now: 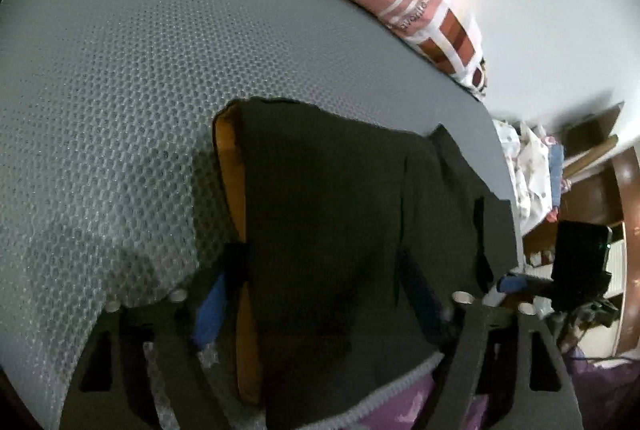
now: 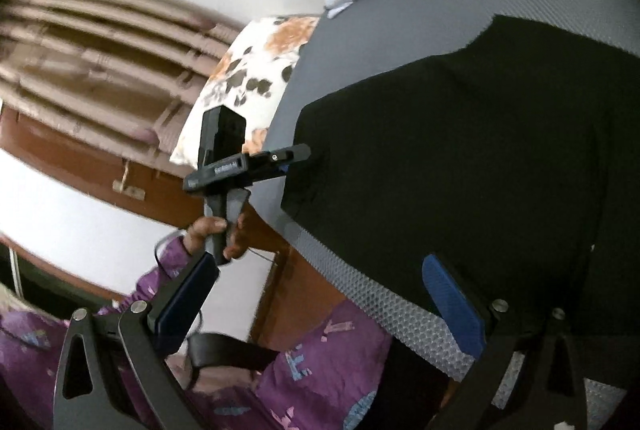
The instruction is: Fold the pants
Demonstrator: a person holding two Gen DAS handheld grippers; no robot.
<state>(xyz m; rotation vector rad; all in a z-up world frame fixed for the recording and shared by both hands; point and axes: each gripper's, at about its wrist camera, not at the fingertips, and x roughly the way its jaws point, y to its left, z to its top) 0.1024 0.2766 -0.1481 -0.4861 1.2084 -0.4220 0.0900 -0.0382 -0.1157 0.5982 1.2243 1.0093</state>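
Left wrist view: your left gripper (image 1: 320, 294) stands wide, straddling the dark pants (image 1: 340, 210) with its pads off the cloth; one orange lining strip (image 1: 230, 166) shows by the left finger, seen only here.
Open room: bare grey mat (image 1: 140, 70) ahead and left.
Right wrist view: your right gripper (image 2: 316, 306) gapes wide, empty; the pants (image 2: 460, 158) lie ahead-right, mat edge (image 2: 320, 250) between the fingers.
Only here: your hand (image 2: 216, 234) on the left gripper (image 2: 256, 162).
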